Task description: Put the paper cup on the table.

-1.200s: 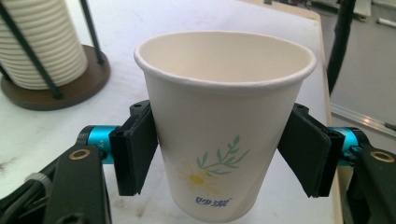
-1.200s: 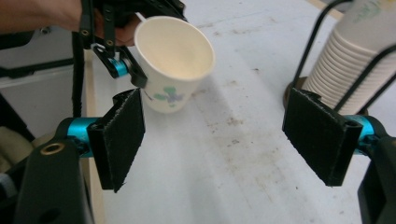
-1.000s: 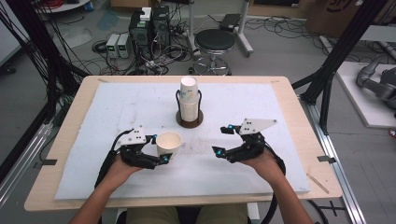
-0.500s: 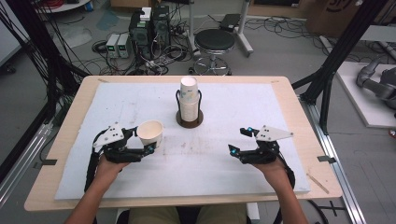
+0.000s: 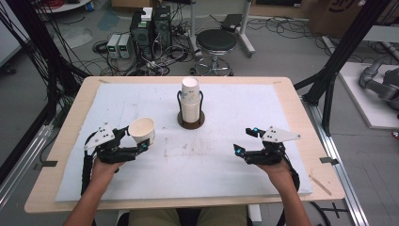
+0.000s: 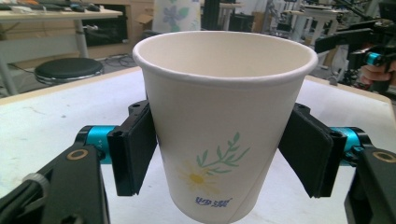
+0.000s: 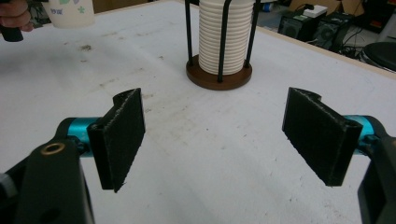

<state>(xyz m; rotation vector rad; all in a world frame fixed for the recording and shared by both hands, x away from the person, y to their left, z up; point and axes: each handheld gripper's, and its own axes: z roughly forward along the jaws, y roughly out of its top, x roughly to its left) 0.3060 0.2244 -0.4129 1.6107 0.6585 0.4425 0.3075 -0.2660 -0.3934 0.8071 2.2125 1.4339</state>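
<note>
White padding point(image 5: 226, 155) covers the table. Out at its left side, a cup point(image 5: 142, 130) sits upright, clamped between the left gripper's point(image 5: 136, 141) jaws; it has moved left, away from the stack point(image 5: 190, 101). Right gripper point(image 5: 245, 141), jaws apart and empty, has drawn back rightward, so the cup looks separated.

In your left gripper view the cup point(image 6: 224, 126) runs off the bottom edge, so you can't see its base, and the pads point(image 6: 134, 149) cover strips of its sides. In your right gripper view the stack point(image 7: 223, 35) is cut off by the top edge, and the holder's rods point(image 7: 223, 42) hide parts of it. The cup's small print point(image 6: 212, 202) is too blurred to read.
</note>
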